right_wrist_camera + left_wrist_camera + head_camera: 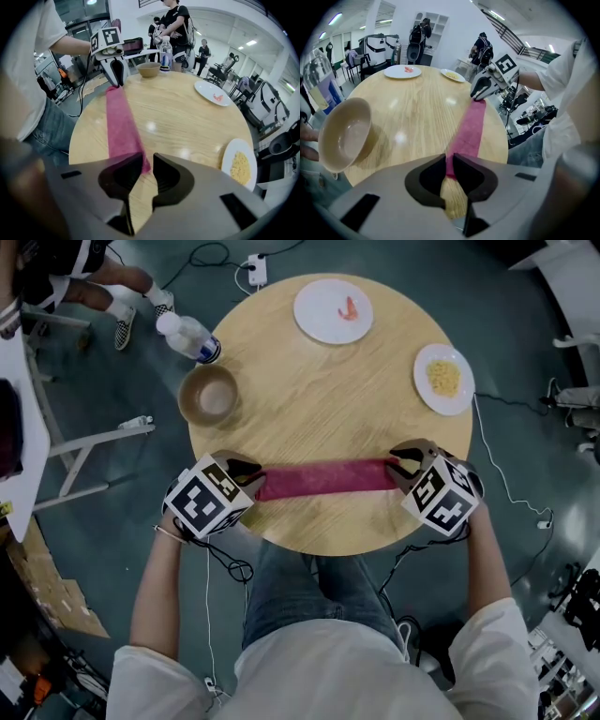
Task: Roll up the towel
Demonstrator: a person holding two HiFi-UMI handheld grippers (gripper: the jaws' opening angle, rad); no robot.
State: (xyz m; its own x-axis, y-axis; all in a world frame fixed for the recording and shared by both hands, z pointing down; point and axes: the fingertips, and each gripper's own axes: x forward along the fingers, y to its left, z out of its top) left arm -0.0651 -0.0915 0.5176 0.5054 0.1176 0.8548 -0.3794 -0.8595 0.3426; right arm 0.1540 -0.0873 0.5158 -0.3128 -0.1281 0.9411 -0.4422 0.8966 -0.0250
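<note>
A dark red towel (323, 477), folded into a long narrow strip, lies flat across the near part of the round wooden table (319, 418). My left gripper (257, 481) is at the strip's left end. In the left gripper view its jaws (449, 164) are pinched on the end of the towel (468, 129). My right gripper (395, 472) is at the strip's right end. In the right gripper view its jaws (146, 164) stand slightly apart, with the towel's (121, 126) corner lying between them and bare wood showing in the gap.
A tan bowl (208, 396) sits at the table's left edge, with a water bottle (188, 337) lying beside it. Two white plates stand at the far side, one with a red bit (333, 310) and one with yellow food (443, 379). Cables cross the floor around the table.
</note>
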